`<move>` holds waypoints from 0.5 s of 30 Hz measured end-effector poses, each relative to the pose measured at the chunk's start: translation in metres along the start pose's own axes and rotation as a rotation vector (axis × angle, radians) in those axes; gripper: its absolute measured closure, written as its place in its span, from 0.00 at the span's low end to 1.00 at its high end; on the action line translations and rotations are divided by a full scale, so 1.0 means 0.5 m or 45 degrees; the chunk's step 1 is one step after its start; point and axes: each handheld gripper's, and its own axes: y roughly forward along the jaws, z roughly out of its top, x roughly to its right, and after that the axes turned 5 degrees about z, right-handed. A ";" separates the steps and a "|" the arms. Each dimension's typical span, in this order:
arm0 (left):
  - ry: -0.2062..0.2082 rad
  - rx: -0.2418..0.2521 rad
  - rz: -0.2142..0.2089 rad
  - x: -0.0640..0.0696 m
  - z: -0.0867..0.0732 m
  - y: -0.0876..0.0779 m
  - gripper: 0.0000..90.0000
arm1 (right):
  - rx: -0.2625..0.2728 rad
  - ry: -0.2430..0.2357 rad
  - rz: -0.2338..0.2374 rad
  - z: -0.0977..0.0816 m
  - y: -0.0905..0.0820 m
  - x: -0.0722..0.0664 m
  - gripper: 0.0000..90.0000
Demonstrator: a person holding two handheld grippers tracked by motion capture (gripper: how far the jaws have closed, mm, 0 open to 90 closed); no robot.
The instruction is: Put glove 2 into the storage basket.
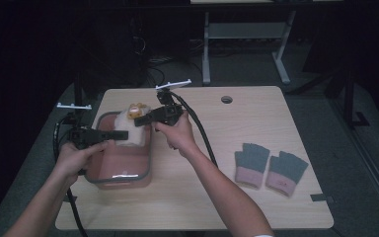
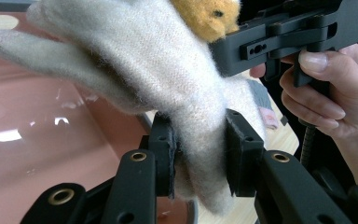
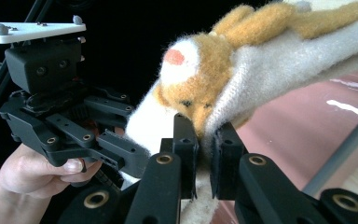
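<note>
- Nearest of all, my left tongs (image 2: pixel 199 158) are clamped on the cuff end of a cream woolly glove (image 2: pixel 158 79); the wool bulges out between the two black pads, so the grip is firm, not a mere touch.
- My right tongs (image 3: pixel 204 156) pinch the same glove at its edge, just under the little orange animal face (image 3: pixel 200 70) sewn onto it. The jaws stand narrow with fabric squeezed between them.
- I judge the two grips sit at opposite edges so that the glove hangs spread between my hands and does not bunch up.
- From the high view, the glove (image 1: pixel 131 118) is held up over the far end of the pink tub (image 1: pixel 121 163), which sits at the table's (image 1: pixel 256 113) left side. Holding it above the tub suggests that it is either going in or coming out; I cannot tell which.
- A pair of grey gloves with pink cuffs (image 1: pixel 269 165) lies flat, well apart, on the right of the table, untouched by either hand.
- My left tongs (image 1: pixel 114 134) and right tongs (image 1: pixel 140 120) point toward each other over the tub, close together.
</note>
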 end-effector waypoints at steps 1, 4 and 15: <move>-0.002 -0.003 0.001 -0.003 -0.001 -0.002 0.75 | -0.002 -0.001 0.005 0.001 0.004 0.002 0.92; -0.010 -0.017 0.008 -0.012 -0.002 -0.003 0.75 | -0.017 0.002 0.004 0.001 0.016 0.006 0.92; -0.023 -0.041 0.055 -0.039 -0.013 -0.005 0.75 | -0.042 0.026 0.000 0.001 0.054 0.022 0.92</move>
